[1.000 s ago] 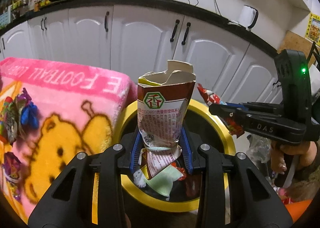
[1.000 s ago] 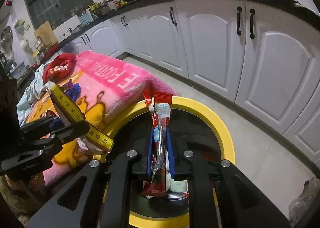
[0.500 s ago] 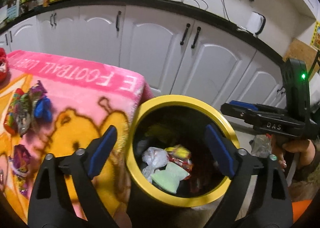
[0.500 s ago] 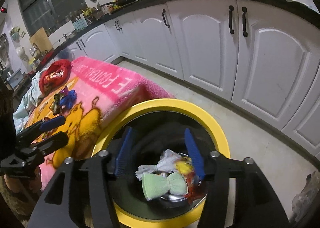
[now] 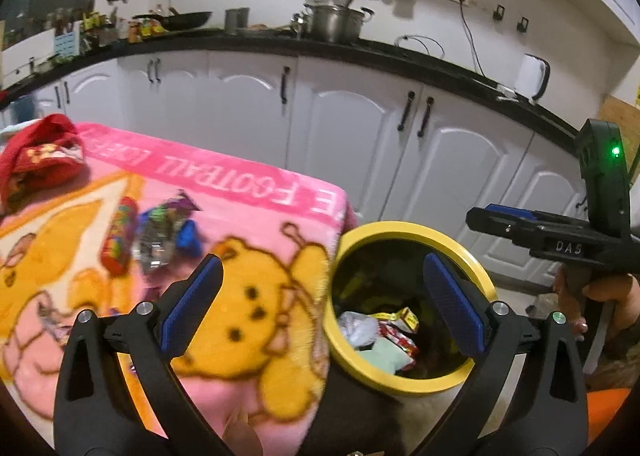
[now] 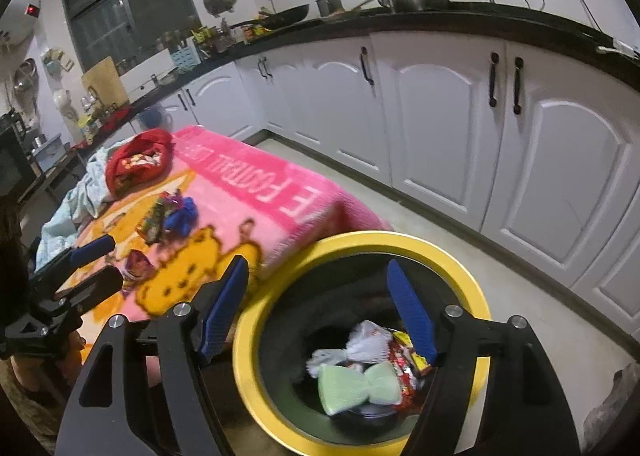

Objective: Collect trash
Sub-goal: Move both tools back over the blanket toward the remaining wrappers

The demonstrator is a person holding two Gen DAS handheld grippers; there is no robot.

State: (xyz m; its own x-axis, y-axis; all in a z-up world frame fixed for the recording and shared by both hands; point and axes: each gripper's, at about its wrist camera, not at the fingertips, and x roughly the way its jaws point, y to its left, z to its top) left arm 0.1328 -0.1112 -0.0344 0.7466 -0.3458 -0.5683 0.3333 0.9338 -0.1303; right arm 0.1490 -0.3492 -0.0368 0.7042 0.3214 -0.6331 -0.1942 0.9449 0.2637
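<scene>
A black bin with a yellow rim (image 5: pixel 404 227) (image 6: pixel 472 280) stands beside the pink blanket-covered table (image 5: pixel 248 191) (image 6: pixel 256 191). Dropped wrappers and a green packet (image 6: pixel 360 386) (image 5: pixel 386 352) lie inside it. My left gripper (image 5: pixel 320 302) is open and empty, straddling the table edge and the bin. My right gripper (image 6: pixel 320 306) is open and empty over the bin's left rim. Several wrappers (image 5: pixel 160 228) (image 6: pixel 168 215) lie on the blanket, among them a striped candy tube (image 5: pixel 118 236).
A red cloth bundle (image 5: pixel 40 155) (image 6: pixel 138 157) lies at the table's far end. White kitchen cabinets (image 5: pixel 360 127) (image 6: pixel 480 115) line the back. The right gripper shows at the right of the left wrist view (image 5: pixel 500 217). The left gripper shows at the left of the right wrist view (image 6: pixel 96 264).
Both grippers opened and dropped their wrappers into the bin. Since then both have pulled back and swung left toward the table.
</scene>
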